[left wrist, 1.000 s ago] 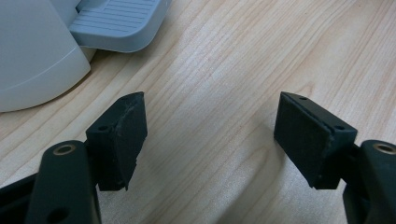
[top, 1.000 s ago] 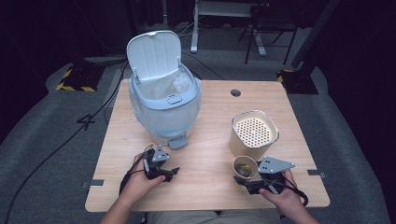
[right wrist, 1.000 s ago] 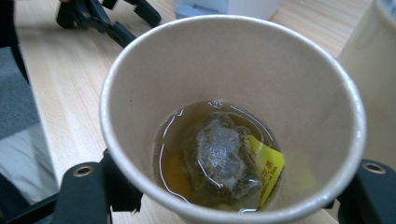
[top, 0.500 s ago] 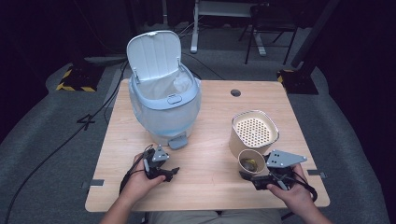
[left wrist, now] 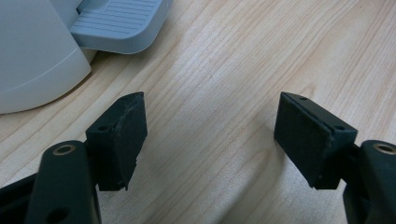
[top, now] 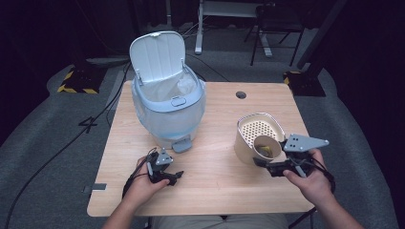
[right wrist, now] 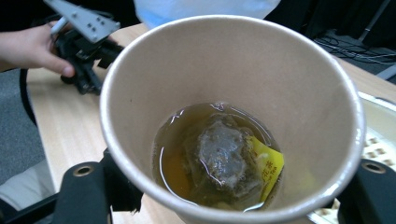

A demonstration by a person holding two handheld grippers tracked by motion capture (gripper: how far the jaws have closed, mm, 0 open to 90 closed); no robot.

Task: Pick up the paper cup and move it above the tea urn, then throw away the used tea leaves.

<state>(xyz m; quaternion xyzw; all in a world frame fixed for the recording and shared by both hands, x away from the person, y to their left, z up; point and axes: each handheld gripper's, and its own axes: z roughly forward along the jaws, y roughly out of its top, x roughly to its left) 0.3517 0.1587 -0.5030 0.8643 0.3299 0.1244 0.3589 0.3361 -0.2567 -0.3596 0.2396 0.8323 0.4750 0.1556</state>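
Light wood-grain table (top: 215, 119) with round cable hole (top: 241, 95) near far edge, pale blue pedal bin (top: 168, 107) with raised lid standing on it, beige perforated strainer container (top: 253, 133) well to the right of the bin, grey tape strip (top: 94, 187) at the edge nearest the person, left of the bin.

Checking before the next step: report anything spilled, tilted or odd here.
No spill shows. The paper cup in the right claw holds brown tea and a soaked tea bag, and it leans toward the strainer container. The bin stands lid-up; left claw empty.
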